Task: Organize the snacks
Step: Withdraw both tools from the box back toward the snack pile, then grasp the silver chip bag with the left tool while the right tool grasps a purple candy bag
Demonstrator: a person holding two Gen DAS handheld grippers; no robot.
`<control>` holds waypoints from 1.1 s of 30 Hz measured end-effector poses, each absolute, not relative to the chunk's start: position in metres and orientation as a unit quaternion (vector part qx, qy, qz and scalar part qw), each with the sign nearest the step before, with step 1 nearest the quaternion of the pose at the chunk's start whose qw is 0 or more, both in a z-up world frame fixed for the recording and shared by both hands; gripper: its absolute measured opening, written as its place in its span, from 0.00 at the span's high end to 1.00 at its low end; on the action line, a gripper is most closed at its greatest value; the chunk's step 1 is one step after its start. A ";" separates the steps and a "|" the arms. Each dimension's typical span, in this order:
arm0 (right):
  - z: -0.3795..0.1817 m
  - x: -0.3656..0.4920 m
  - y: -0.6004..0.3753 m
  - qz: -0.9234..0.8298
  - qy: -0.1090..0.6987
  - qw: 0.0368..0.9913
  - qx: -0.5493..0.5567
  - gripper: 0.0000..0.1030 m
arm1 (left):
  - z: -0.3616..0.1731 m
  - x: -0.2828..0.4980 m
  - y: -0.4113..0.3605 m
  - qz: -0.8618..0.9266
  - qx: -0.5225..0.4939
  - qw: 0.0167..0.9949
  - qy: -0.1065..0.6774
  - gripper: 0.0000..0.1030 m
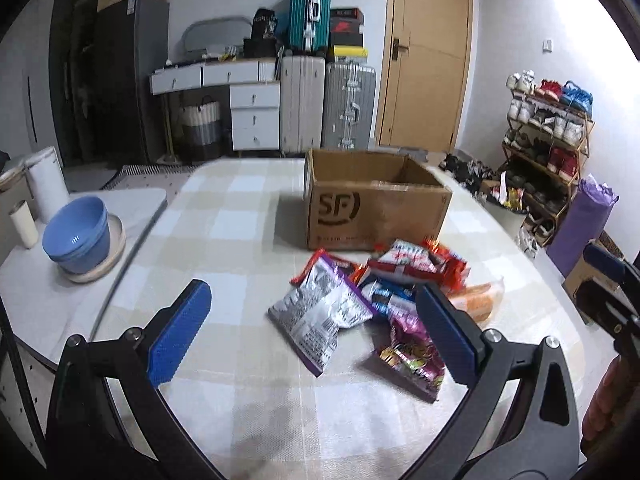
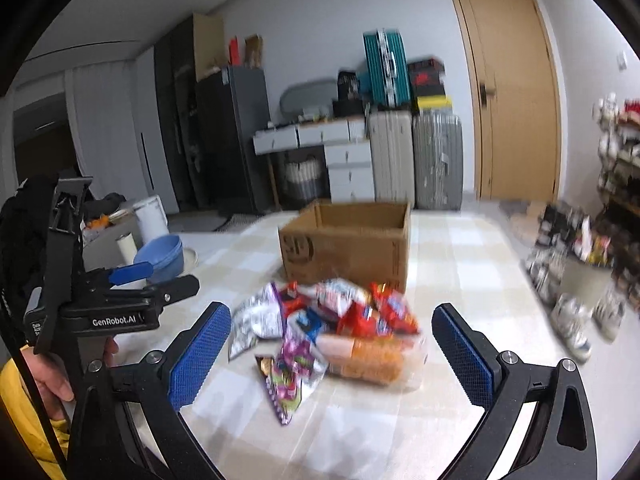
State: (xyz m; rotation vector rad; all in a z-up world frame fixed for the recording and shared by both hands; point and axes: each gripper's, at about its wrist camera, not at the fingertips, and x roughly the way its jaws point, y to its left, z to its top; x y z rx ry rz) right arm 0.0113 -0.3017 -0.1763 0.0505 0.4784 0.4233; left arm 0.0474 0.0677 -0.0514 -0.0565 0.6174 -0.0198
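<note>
On the tabletop (image 1: 224, 216), snack packets (image 1: 372, 296) lie heaped just before the box (image 1: 376, 204); bowls (image 1: 78, 236) sit far left.

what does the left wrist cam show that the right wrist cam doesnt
Only the left wrist view shows the purple rolled mat by the shoe rack, plus the box's SF logo sharply.

Only the right wrist view shows the hand holding the left gripper, with its GenRobot.AI label and a yellow sleeve.

Both show the open cardboard box, the snack pile in front of it, the blue bowls, the suitcases and the door. Both grippers are open and hold nothing.
</note>
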 end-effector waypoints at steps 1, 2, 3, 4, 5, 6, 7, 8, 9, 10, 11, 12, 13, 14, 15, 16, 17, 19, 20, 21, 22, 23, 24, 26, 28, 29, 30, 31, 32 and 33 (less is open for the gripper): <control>-0.186 0.018 -0.301 0.216 0.251 0.943 0.036 0.01 | -0.056 0.051 0.068 -0.012 -0.029 0.951 0.308 0.01; -0.194 0.023 -0.301 0.223 0.267 0.937 0.046 0.01 | -0.062 0.055 0.069 -0.012 -0.029 0.949 0.313 0.01; -0.202 0.028 -0.300 0.230 0.286 0.929 0.056 0.01 | -0.069 0.061 0.069 -0.008 -0.026 0.947 0.319 0.01; -0.212 0.035 -0.299 0.238 0.304 0.920 0.070 0.01 | -0.076 0.068 0.070 -0.009 -0.024 0.946 0.323 0.01; -0.221 0.040 -0.299 0.247 0.318 0.911 0.085 0.01 | -0.084 0.074 0.072 -0.010 -0.021 0.945 0.325 0.01; -0.230 0.045 -0.298 0.257 0.332 0.902 0.100 0.01 | -0.091 0.080 0.073 -0.007 -0.019 0.944 0.329 0.01; -0.239 0.052 -0.297 0.267 0.347 0.891 0.117 0.01 | -0.098 0.087 0.075 -0.006 -0.018 0.942 0.335 0.01; -0.247 0.057 -0.295 0.274 0.359 0.882 0.130 0.01 | -0.107 0.098 0.079 -0.012 -0.020 0.939 0.344 0.01; -0.255 0.063 -0.292 0.278 0.373 0.874 0.140 0.01 | -0.115 0.107 0.082 -0.016 -0.023 0.936 0.350 0.01; -0.263 0.069 -0.287 0.282 0.386 0.866 0.145 0.02 | -0.120 0.113 0.085 -0.016 -0.025 0.934 0.356 0.01; -0.270 0.074 -0.283 0.285 0.396 0.860 0.147 0.03 | -0.126 0.121 0.088 -0.018 -0.026 0.930 0.365 0.01; -0.277 0.080 -0.278 0.285 0.406 0.856 0.147 0.04 | -0.133 0.131 0.091 -0.025 -0.029 0.927 0.373 0.01; -0.280 0.083 -0.274 0.285 0.414 0.852 0.147 0.07 | -0.139 0.141 0.094 -0.029 -0.033 0.924 0.381 0.01; -0.284 0.088 -0.272 0.286 0.422 0.847 0.150 0.12 | -0.144 0.148 0.095 -0.036 -0.038 0.921 0.386 0.01; -0.291 0.095 -0.268 0.287 0.432 0.841 0.155 0.14 | -0.148 0.156 0.095 -0.049 -0.042 0.918 0.391 0.01; -0.294 0.099 -0.264 0.287 0.440 0.836 0.156 0.18 | -0.152 0.161 0.095 -0.056 -0.042 0.915 0.397 0.01; -0.297 0.102 -0.261 0.288 0.447 0.832 0.158 0.20 | -0.156 0.168 0.092 -0.061 -0.039 0.912 0.404 0.01; -0.299 0.107 -0.253 0.293 0.445 0.832 0.155 0.20 | -0.164 0.183 0.087 -0.071 -0.032 0.907 0.413 0.01; -0.300 0.109 -0.249 0.298 0.448 0.829 0.152 0.21 | -0.167 0.186 0.086 -0.073 -0.031 0.907 0.414 0.01; -0.299 0.110 -0.245 0.299 0.448 0.830 0.147 0.22 | -0.170 0.191 0.084 -0.077 -0.031 0.906 0.415 0.01; -0.299 0.111 -0.241 0.298 0.447 0.832 0.139 0.26 | -0.172 0.195 0.082 -0.081 -0.030 0.905 0.417 0.01; -0.298 0.112 -0.237 0.296 0.447 0.834 0.129 0.34 | -0.175 0.201 0.081 -0.083 -0.028 0.904 0.420 0.01; -0.298 0.112 -0.234 0.292 0.446 0.838 0.116 0.41 | -0.178 0.206 0.080 -0.083 -0.026 0.902 0.422 0.01; -0.301 0.115 -0.231 0.295 0.449 0.836 0.115 0.59 | -0.182 0.211 0.080 -0.089 -0.029 0.900 0.427 0.01; -0.302 0.116 -0.235 0.297 0.445 0.835 0.125 0.64 | -0.189 0.222 0.080 -0.085 -0.030 0.896 0.434 0.01; -0.303 0.115 -0.237 0.297 0.444 0.836 0.127 0.65 | -0.193 0.227 0.080 -0.082 -0.033 0.894 0.440 0.01; -0.303 0.116 -0.237 0.298 0.443 0.835 0.129 0.66 | -0.197 0.231 0.081 -0.085 -0.041 0.891 0.443 0.01; -0.304 0.115 -0.238 0.300 0.443 0.835 0.131 0.67 | -0.201 0.235 0.082 -0.088 -0.048 0.889 0.447 0.01; -0.304 0.113 -0.239 0.301 0.441 0.835 0.132 0.69 | -0.203 0.235 0.084 -0.087 -0.050 0.889 0.447 0.01; -0.304 0.113 -0.238 0.304 0.440 0.834 0.133 0.69 | -0.205 0.238 0.085 -0.087 -0.053 0.889 0.447 0.01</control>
